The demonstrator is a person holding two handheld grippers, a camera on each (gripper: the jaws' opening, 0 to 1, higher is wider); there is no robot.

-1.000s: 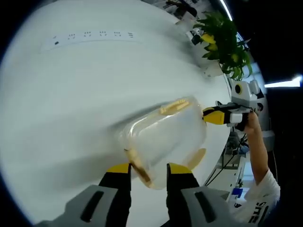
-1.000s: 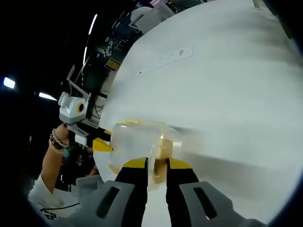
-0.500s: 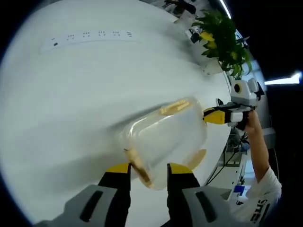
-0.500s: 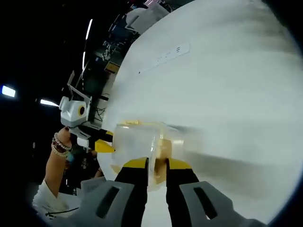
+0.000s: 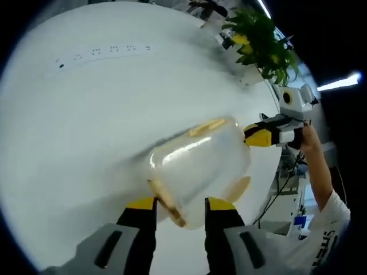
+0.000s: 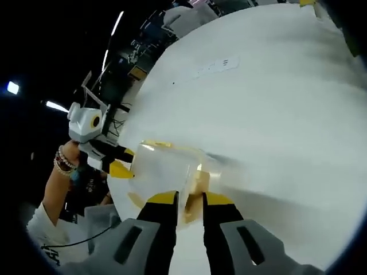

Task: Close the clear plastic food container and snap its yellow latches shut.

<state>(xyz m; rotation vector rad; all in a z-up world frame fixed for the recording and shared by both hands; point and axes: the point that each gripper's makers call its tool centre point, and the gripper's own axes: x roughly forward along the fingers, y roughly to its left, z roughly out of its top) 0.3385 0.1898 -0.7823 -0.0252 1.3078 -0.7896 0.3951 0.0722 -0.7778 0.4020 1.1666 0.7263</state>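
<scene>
Both grippers, L (image 5: 179, 201) & R (image 6: 188, 197), clamp container (image 5: 198, 169) latches; plant (image 5: 261, 37) in left gripper view.

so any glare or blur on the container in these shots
Left gripper view: a bright streak of glare on the clear plastic food container, whose edges look soft. Right gripper view: a small highlight near its yellow latch, and its far side smears into the white table.
</scene>
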